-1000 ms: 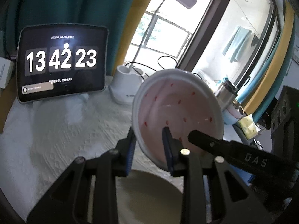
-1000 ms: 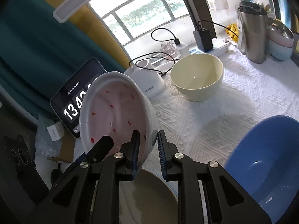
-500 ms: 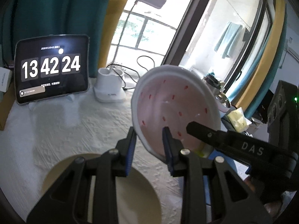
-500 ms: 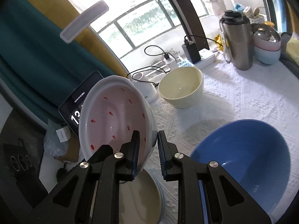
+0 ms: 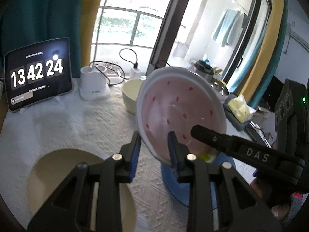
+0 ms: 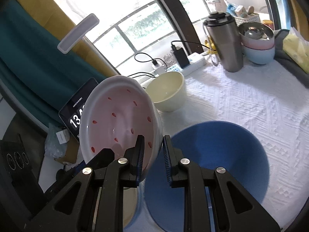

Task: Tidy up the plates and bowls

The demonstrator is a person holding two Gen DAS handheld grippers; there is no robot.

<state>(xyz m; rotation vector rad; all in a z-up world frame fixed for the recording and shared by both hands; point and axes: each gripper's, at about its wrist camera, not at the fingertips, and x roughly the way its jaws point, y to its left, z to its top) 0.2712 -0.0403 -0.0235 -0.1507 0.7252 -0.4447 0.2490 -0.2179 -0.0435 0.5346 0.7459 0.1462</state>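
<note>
Pink bowl (image 5: 179, 114) (image 6: 119, 123), white rim, red flecks inside, held up off the table and tipped on edge, its opening facing both cameras.

Left gripper (image 5: 154, 150): jaws pinching the pink bowl's lower rim, one blue pad inside, one on the outer wall.

Right gripper (image 6: 152, 154): jaws closed on the same bowl's near rim, one pad inside, one outside. It shows in the left view as a black finger lying across the pink bowl's lower right.

Blue bowl (image 6: 208, 172) (image 5: 173, 179) sits on the white tablecloth (image 6: 241, 104) directly below and right of the pink bowl. Beige plate (image 5: 63, 174) lies on the cloth, below and left of the pink bowl. Cream bowl (image 6: 168, 92) (image 5: 131, 94) stands upright behind the pink bowl, apart from it.

Tablet clock (image 5: 38, 75) stands far left of the pink bowl; steel flask (image 6: 224, 44) far right of it.
</note>
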